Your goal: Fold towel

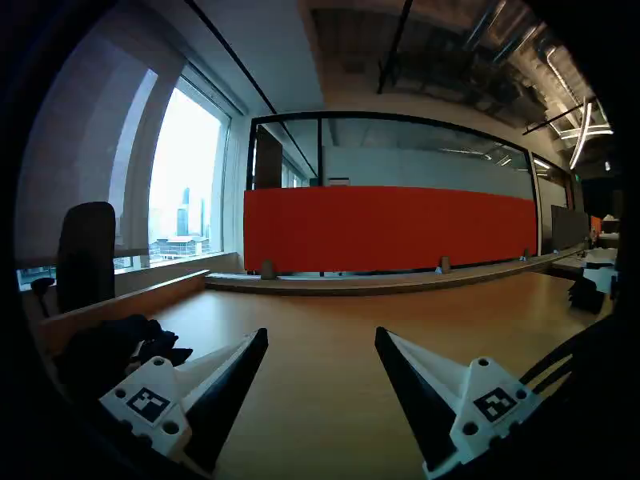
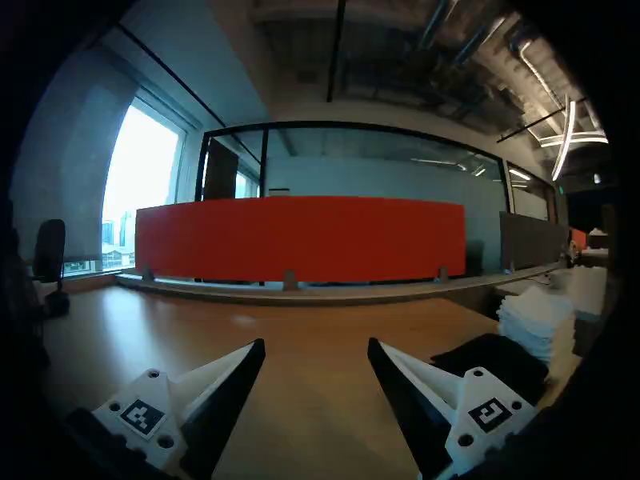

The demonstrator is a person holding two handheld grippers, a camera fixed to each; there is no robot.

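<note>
My left gripper (image 1: 320,332) has its jaws wide apart over the desk (image 1: 336,384) — a crumpled dark towel (image 1: 120,344) lies at eight o'clock, outside my left finger. My right gripper (image 2: 316,342) is likewise spread — a flat black cloth (image 2: 492,360) sits at four o'clock, beside a white folded stack (image 2: 544,316).

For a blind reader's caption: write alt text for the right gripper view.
The right gripper hangs open above a wooden desk, holding nothing. At the view's right, a black cloth lies by a stack of white towels. A red divider spans the back, with a window at left.
</note>
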